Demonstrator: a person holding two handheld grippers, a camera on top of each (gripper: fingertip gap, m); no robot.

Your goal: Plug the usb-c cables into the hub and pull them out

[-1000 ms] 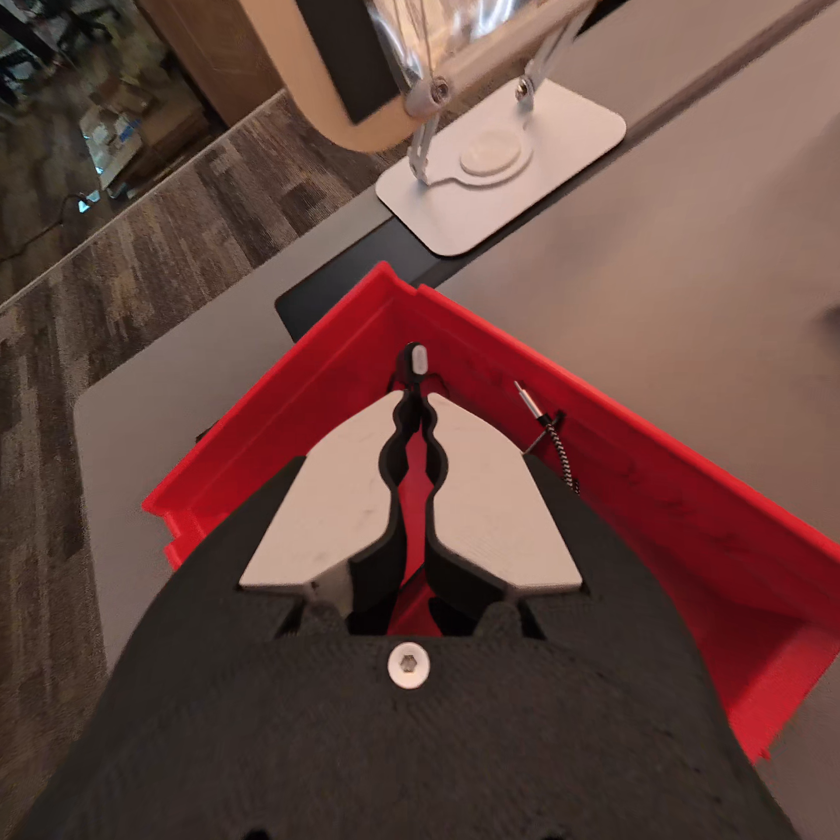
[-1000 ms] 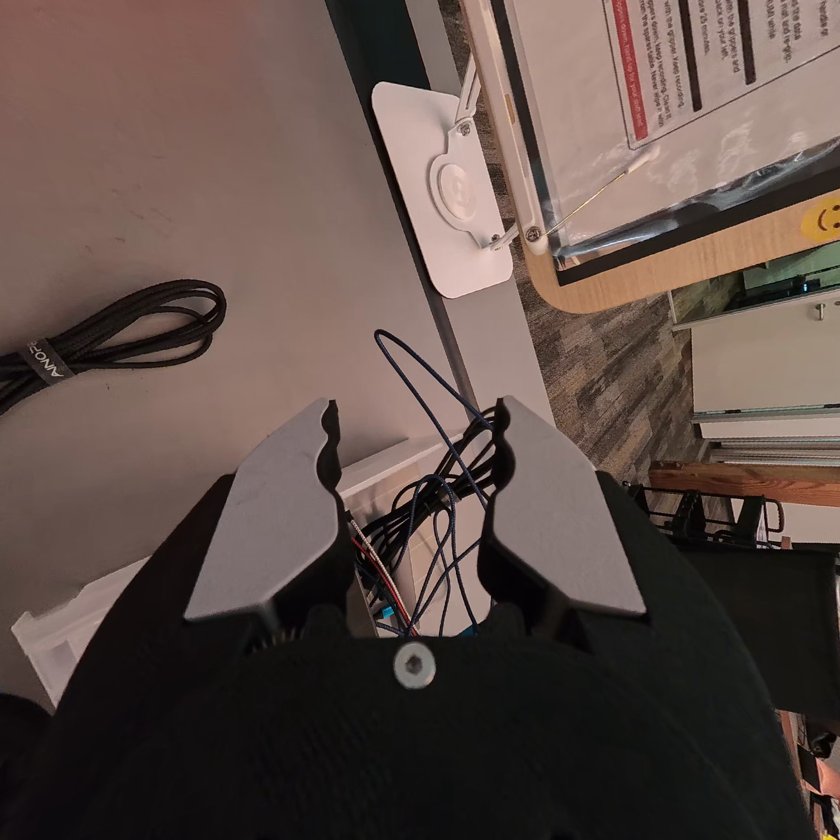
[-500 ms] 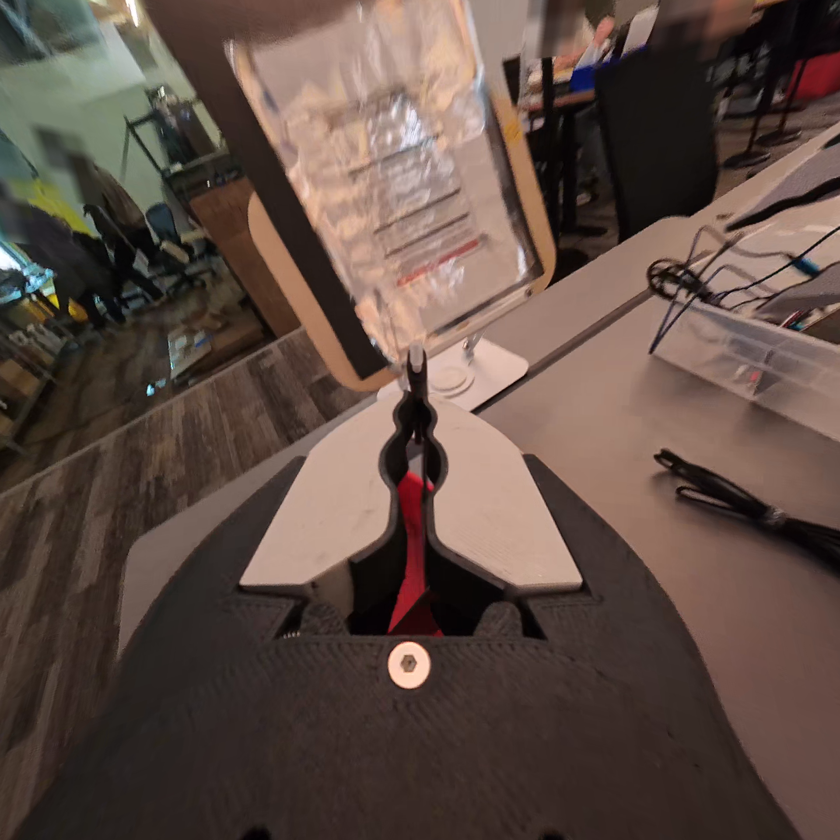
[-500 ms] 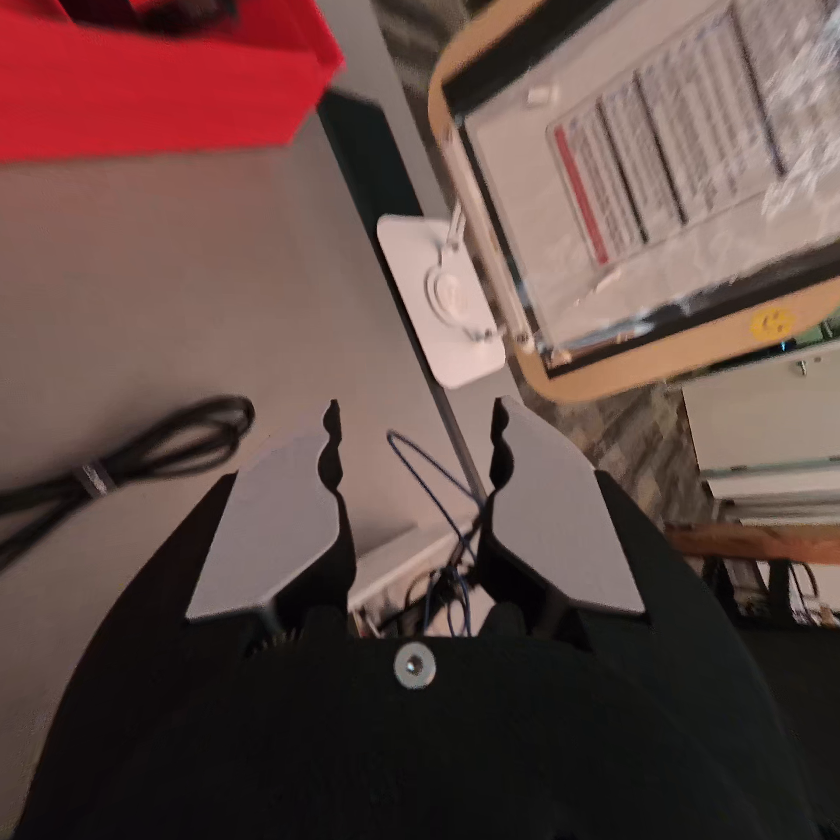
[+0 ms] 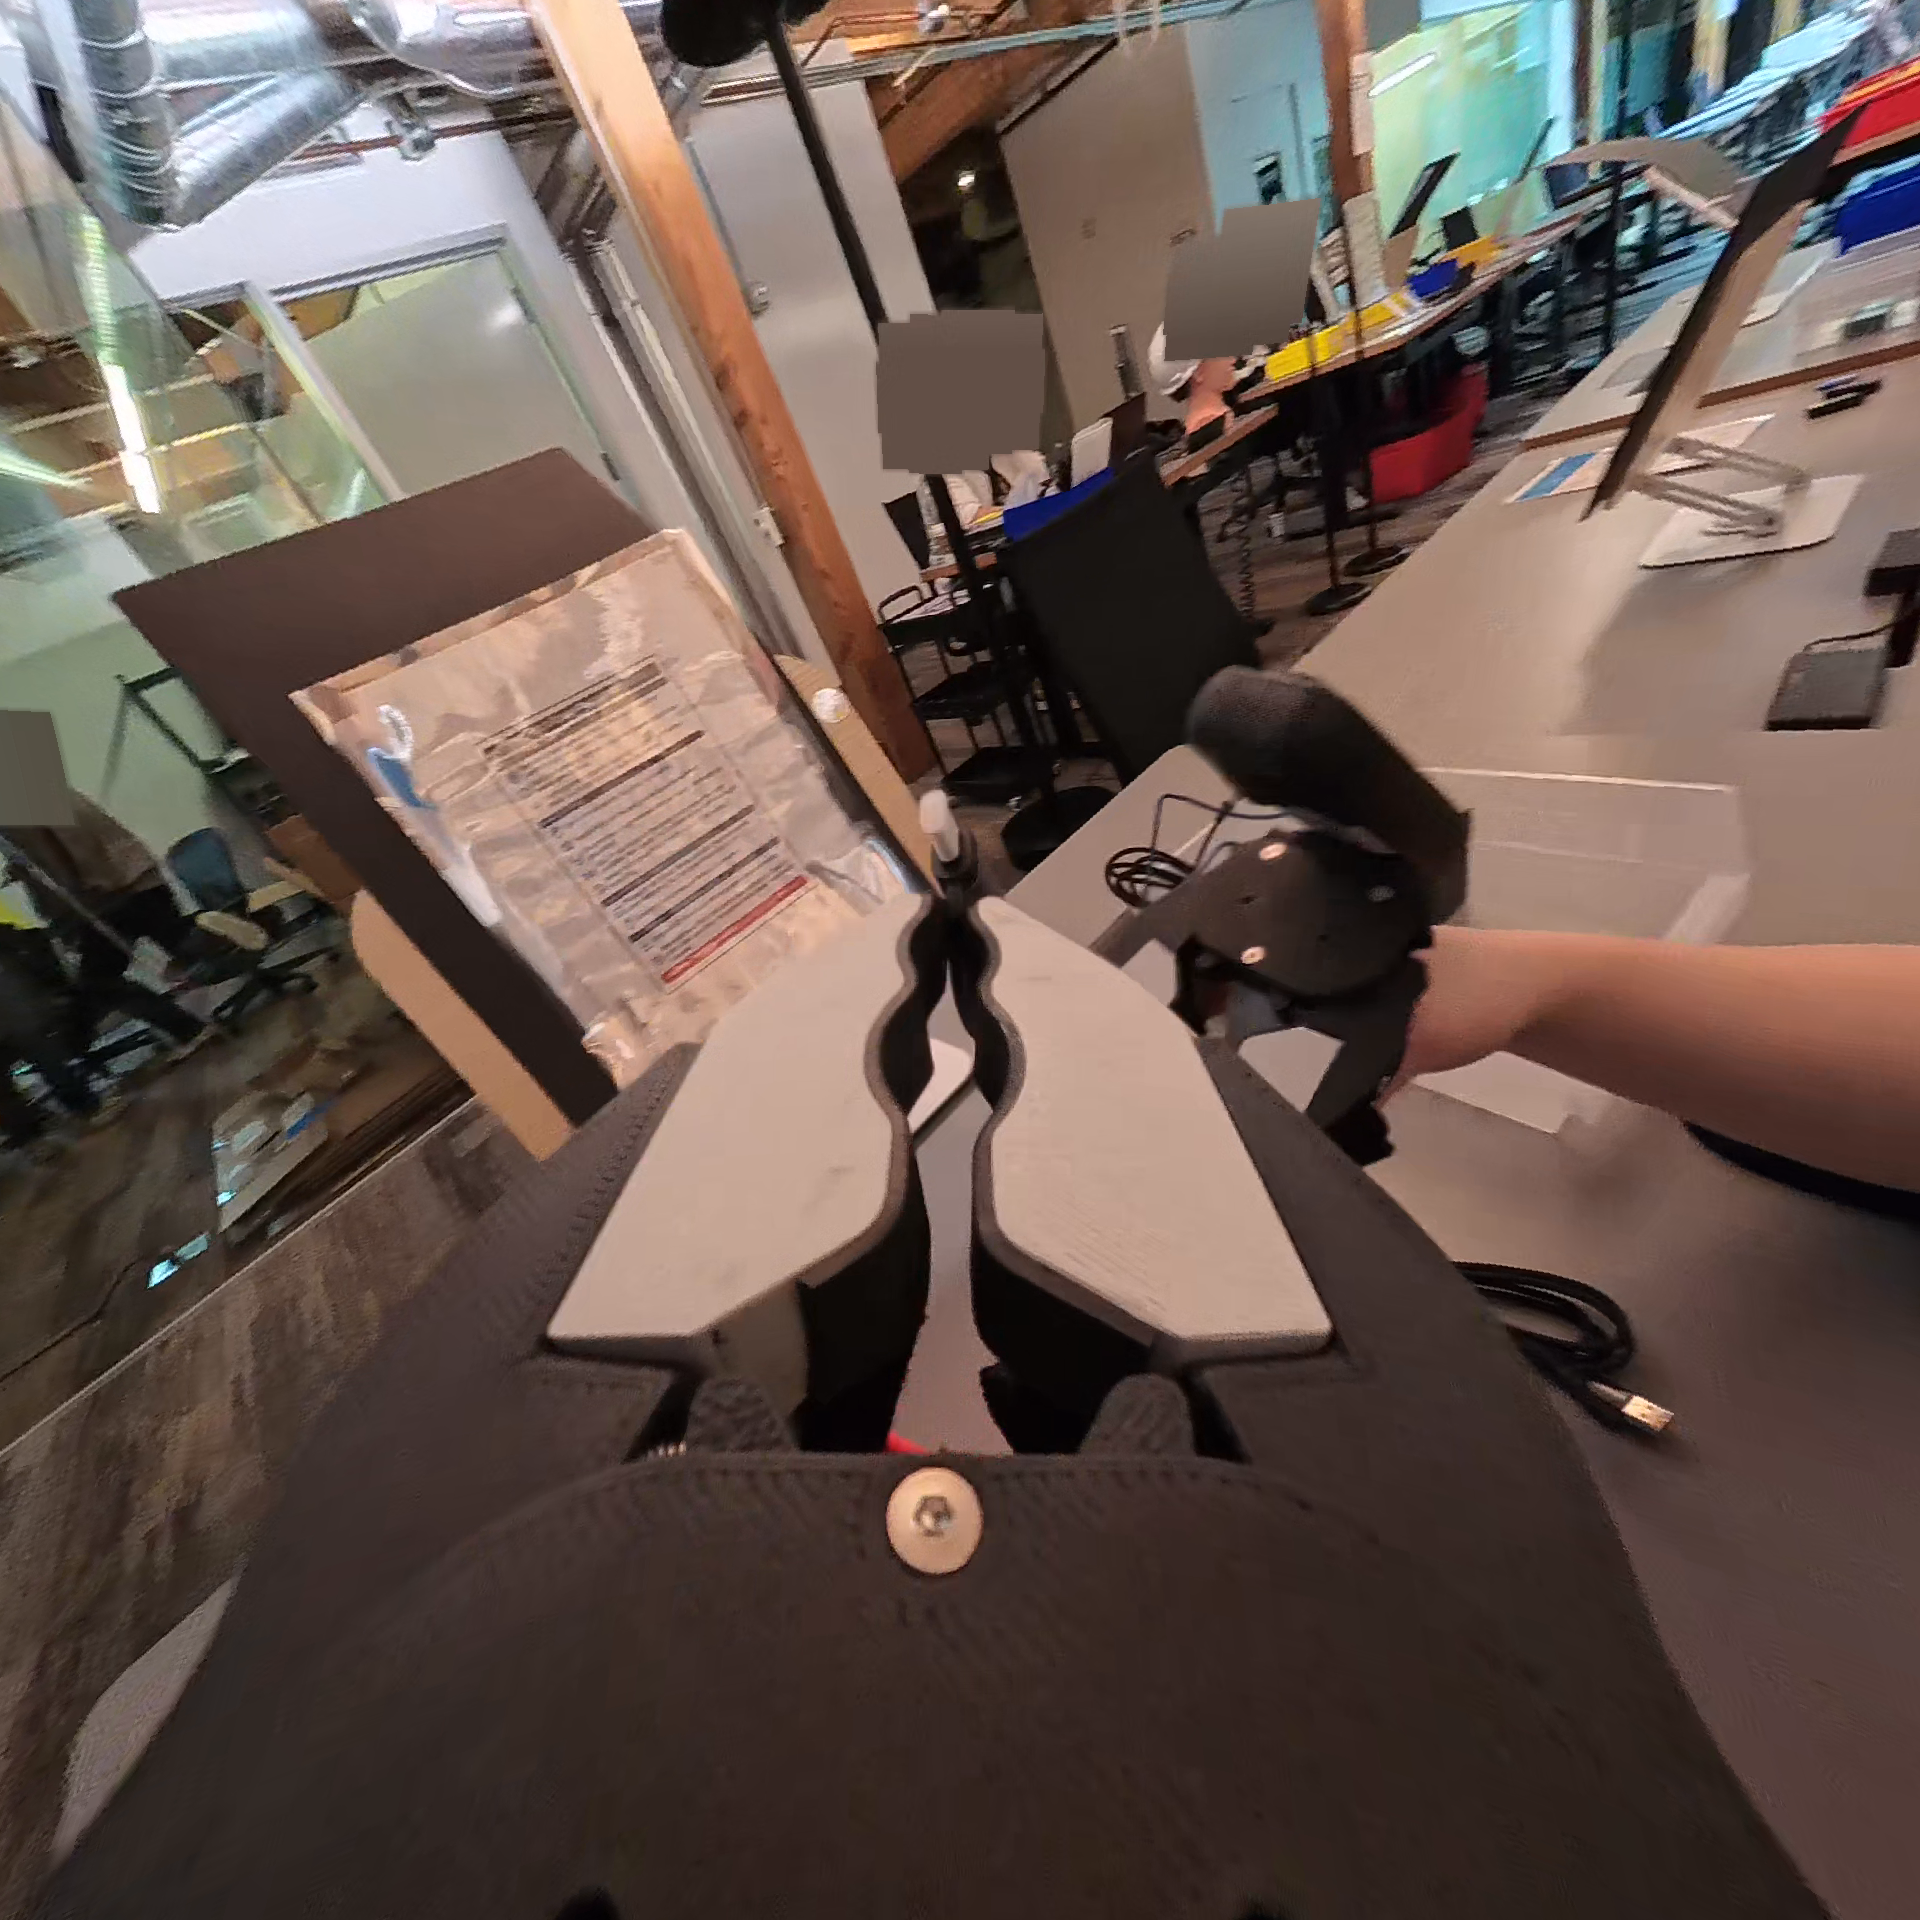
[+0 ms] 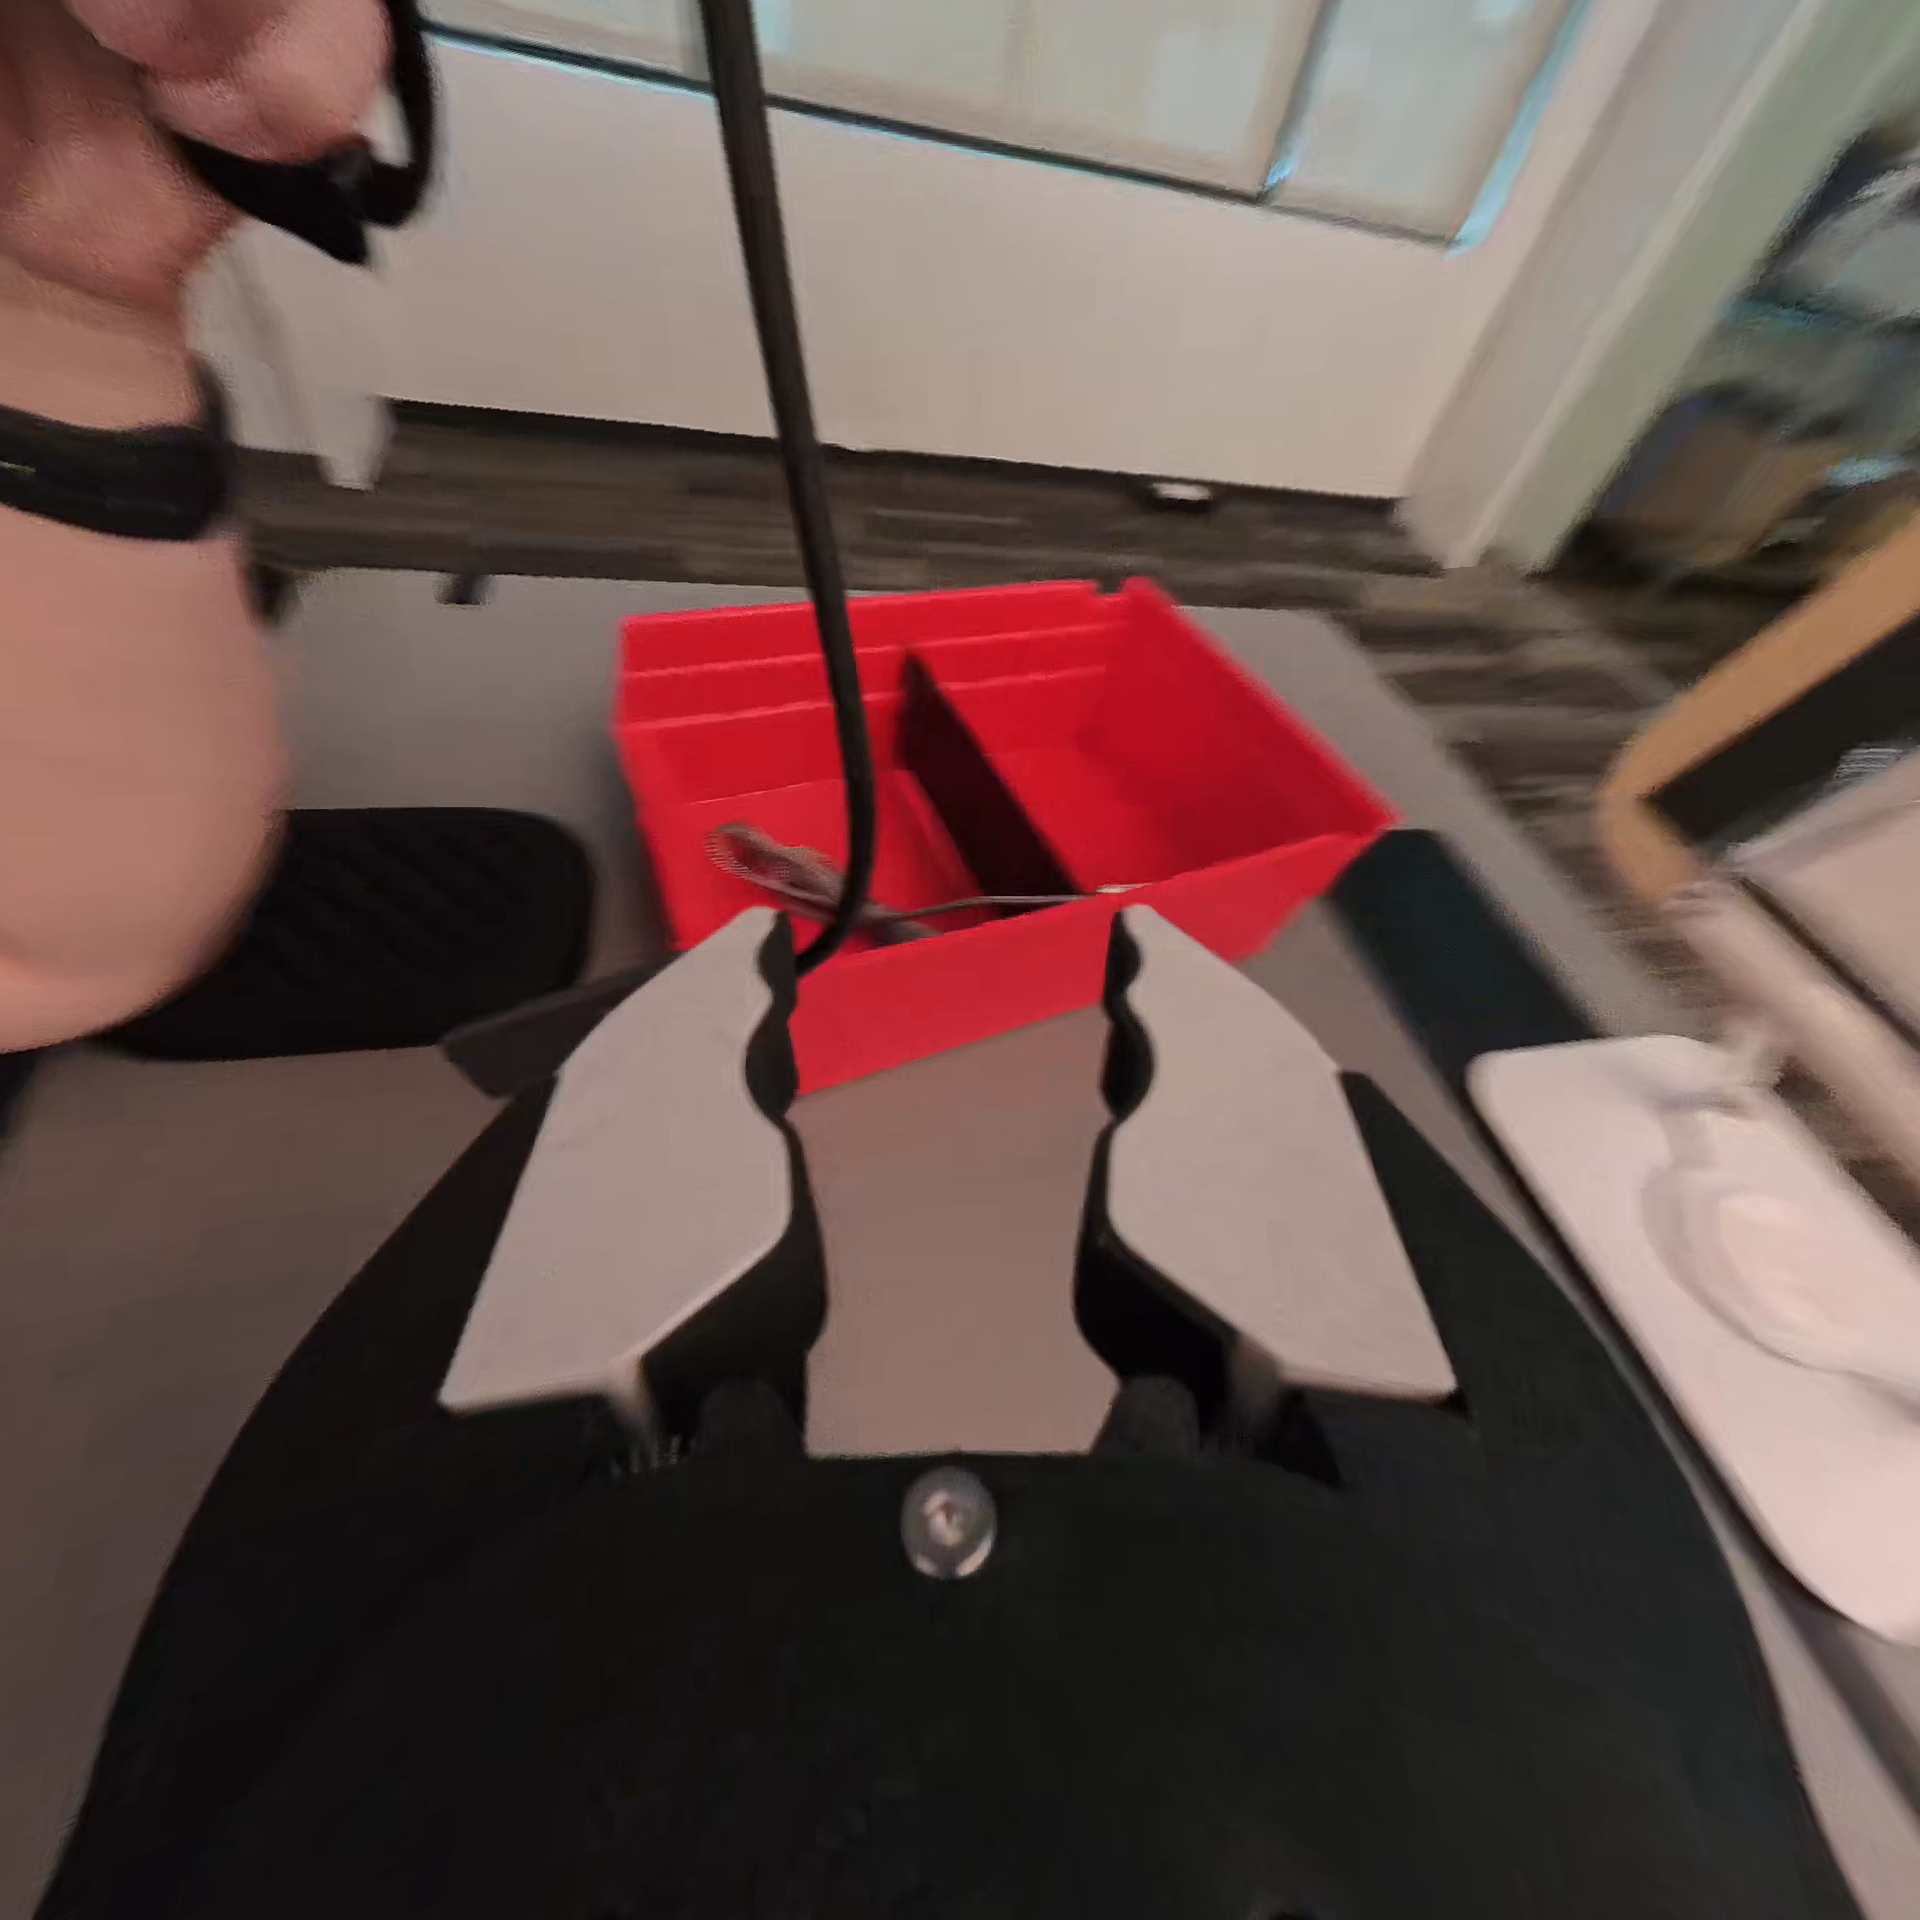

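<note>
My left gripper (image 5: 948,912) is shut on the plug end of a black usb-c cable (image 5: 938,831). The pale connector tip sticks out past the fingertips, held high above the table. In the right wrist view the same black cable (image 6: 774,312) hangs from above into the red bin (image 6: 1195,904). My right gripper (image 6: 945,956) is open and empty, low over the grey table, just in front of the bin. A person's hand holds its black body (image 5: 1309,935) at the right of the left wrist view. No hub shows in either view.
A braided cable (image 6: 769,862) lies in the bin's left compartment. A bundled black cable (image 5: 1558,1340) with a metal plug lies on the table. A sign board (image 5: 623,831) stands on a white base (image 6: 1714,1299). A black mat (image 6: 364,925) lies left of the bin. The gap from one gripper's tips to the other's is roughly 15 cm.
My left gripper has risen out of the red bin with the cable plug and tilted up. My right gripper has swung from the white box of wires to face the red bin, still open.
</note>
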